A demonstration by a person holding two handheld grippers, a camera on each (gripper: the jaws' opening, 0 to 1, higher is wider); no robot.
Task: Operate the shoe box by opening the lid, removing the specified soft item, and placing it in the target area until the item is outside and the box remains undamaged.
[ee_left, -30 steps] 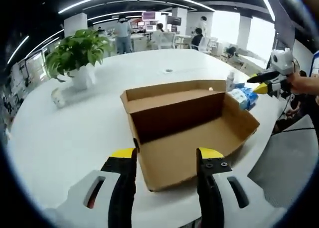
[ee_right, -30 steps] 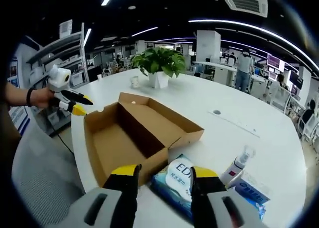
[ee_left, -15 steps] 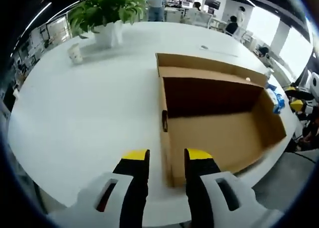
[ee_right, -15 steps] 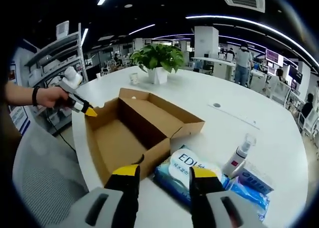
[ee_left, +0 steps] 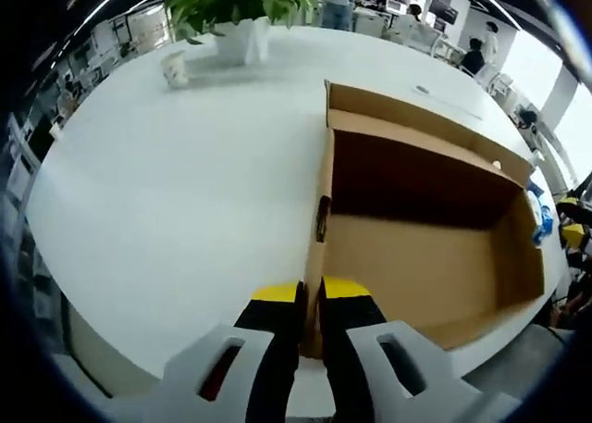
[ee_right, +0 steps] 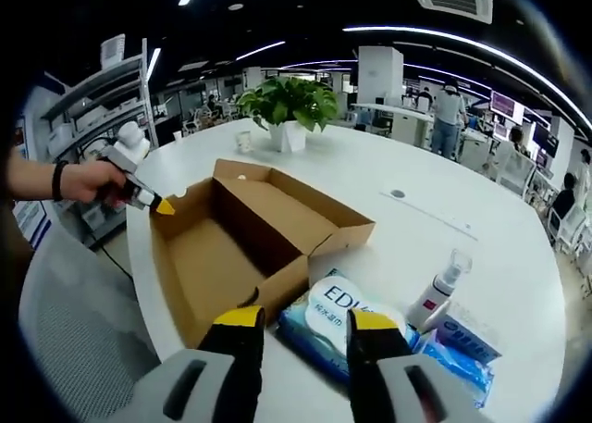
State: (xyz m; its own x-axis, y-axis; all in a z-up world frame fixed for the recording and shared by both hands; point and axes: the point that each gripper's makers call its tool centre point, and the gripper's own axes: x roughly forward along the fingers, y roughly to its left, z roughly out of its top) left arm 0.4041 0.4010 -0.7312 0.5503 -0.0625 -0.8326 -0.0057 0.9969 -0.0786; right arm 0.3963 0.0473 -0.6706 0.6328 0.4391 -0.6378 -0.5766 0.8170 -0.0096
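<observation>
Left gripper view puts my left hand-held gripper (ee_left: 310,293) at the near wall of the box (ee_left: 435,256), its yellow-tipped jaws pinched onto the cardboard edge, one jaw on either side. I see the box open, lid folded back on the far side, and its brown floor is bare as far as I can see. A small oval slot sits in the wall I am gripping.

In the right gripper view my right hand-held gripper (ee_right: 301,319) hangs with its jaws apart, grasping nothing, just above the wipes pack (ee_right: 338,314). That soft blue and white pack lies on the bench (ee_right: 435,201) outside the box (ee_right: 240,247), touching or just beside its corner. A spray bottle (ee_right: 442,284) stands next to the pack, and a blue and white carton (ee_right: 467,335) lies beside it. At the far corner of the box I see my left hand-held gripper (ee_right: 139,192) and the hand (ee_right: 88,178) holding it.

The bench is white and round-edged. A potted plant (ee_left: 236,2) stands on it well apart from the box, with a small cup (ee_left: 173,67) near it. Around is an open office with strip lights, shelves, and people at desks.
</observation>
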